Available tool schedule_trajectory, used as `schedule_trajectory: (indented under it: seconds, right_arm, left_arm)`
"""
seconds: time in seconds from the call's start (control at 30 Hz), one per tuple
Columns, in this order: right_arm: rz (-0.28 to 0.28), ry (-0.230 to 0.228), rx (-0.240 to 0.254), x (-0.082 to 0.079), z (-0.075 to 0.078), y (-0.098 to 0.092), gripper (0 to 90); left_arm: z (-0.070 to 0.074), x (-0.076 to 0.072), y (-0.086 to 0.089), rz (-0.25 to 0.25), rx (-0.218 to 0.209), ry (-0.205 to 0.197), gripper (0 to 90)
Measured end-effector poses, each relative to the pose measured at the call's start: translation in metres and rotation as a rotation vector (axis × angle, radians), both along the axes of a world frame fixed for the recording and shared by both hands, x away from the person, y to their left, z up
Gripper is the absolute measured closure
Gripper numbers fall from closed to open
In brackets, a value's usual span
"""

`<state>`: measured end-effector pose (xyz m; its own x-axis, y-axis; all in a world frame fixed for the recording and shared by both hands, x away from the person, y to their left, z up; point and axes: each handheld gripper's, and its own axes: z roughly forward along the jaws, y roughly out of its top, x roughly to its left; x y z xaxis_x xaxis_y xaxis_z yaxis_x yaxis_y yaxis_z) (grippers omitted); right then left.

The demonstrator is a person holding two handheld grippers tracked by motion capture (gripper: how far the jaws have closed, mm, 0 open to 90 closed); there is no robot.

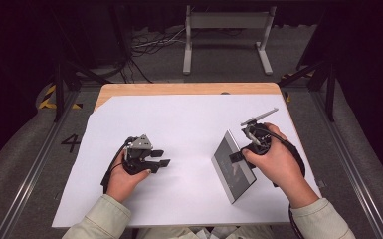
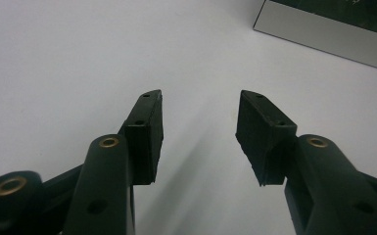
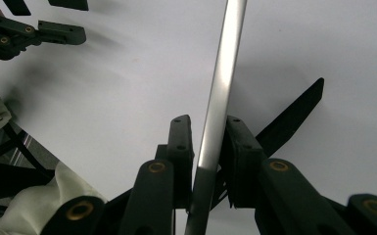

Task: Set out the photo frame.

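white sheet (image 1: 189, 129) covers bench. right tool (image 3: 206, 147) clamped on thin edge of tilted silver-framed panel (image 1: 233, 167); left tool (image 2: 200, 129) released, resting nearby on sheet.

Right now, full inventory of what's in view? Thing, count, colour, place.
Flat panel: 1, silver edge with dark face, right side of the sheet, tilted up on edge between the right gripper's jaws; what it is I cannot tell.
White sheet: 1, white, covers most of the tabletop.
Table: 1, light wood, bare strip along its far edge.
Stand: 1, pale grey, on the floor beyond the table.
Cables: several, dark and light, on the floor beyond the table.
Left gripper: 1, black, left side of the sheet, jaws open and empty.
Right gripper: 1, black, pads against the panel's edge.
Sleeves: 2, pale green, near edge.
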<state>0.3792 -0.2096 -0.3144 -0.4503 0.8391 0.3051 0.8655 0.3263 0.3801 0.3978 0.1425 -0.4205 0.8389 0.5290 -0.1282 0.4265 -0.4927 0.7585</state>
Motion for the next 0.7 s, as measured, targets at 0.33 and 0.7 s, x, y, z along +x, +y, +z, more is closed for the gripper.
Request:
schedule_trajectory:
  seconds: [0.33, 0.7]
  right_arm:
    - [-0.029, -0.023, -0.021, -0.0014, 0.0036, -0.0022, 81.5]
    - [-0.029, -0.054, -0.014, 0.0004, 0.0102, -0.0073, 83.6]
  left_arm:
    - [0.0, 0.0, 0.0, 0.0, 0.0, 0.0, 53.6]
    - [0.0002, -0.0004, 0.0011, 0.006, -0.002, 0.003, 53.5]
